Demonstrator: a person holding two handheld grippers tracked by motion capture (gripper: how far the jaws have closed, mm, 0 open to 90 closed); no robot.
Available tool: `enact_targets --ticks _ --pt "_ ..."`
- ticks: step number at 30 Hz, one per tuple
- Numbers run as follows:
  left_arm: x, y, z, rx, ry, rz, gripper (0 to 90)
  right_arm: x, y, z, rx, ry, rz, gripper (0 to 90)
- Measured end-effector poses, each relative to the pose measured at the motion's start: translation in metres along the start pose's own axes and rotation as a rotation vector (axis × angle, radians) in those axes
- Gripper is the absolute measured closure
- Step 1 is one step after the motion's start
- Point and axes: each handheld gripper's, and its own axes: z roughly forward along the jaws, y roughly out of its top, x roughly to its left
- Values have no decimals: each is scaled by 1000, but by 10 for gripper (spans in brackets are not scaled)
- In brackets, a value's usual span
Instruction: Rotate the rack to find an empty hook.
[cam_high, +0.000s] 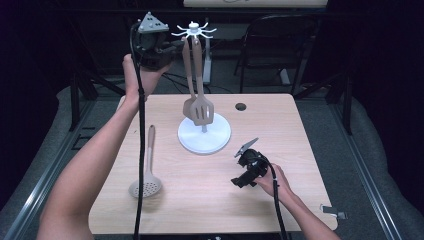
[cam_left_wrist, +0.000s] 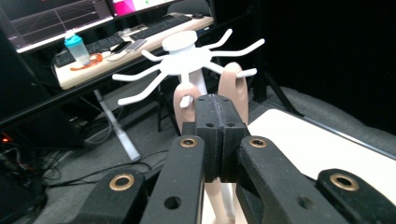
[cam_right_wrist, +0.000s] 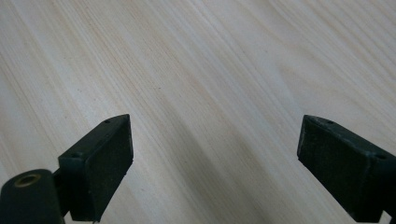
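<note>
From the high view, the left gripper (cam_high: 167, 50) is raised beside the rack (cam_high: 194, 31) where two utensils (cam_high: 197, 107) hang, so a careless push could tip it, while the skimmer (cam_high: 146, 186) lies on the worktop (cam_high: 260, 125). In the left gripper view its fingers (cam_left_wrist: 209, 126) are pressed together, holding nothing (just before the hooks). In the right gripper view the right gripper (cam_right_wrist: 215, 163) has wide fingers over bare wood.

Around your light wooden table (cam_high: 210, 200), a grey floor (cam_high: 370, 165) meets dark walls; at 12 o'clock stands a black chair (cam_high: 272, 45), at 11 o'clock a monitor-laden desk (cam_left_wrist: 93, 60).
</note>
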Motion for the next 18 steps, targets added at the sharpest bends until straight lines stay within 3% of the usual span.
enact_targets --ticks 5,6,18 --pt "4 0 8 12 17 -8 900 -1 -1 -1 6 -9 -2 103" --pt "4 0 9 15 18 -10 900 1 -2 1 -21 -2 23 104" --pt "13 -1 14 23 60 -30 900 0 -2 1 -16 -1 20 105"
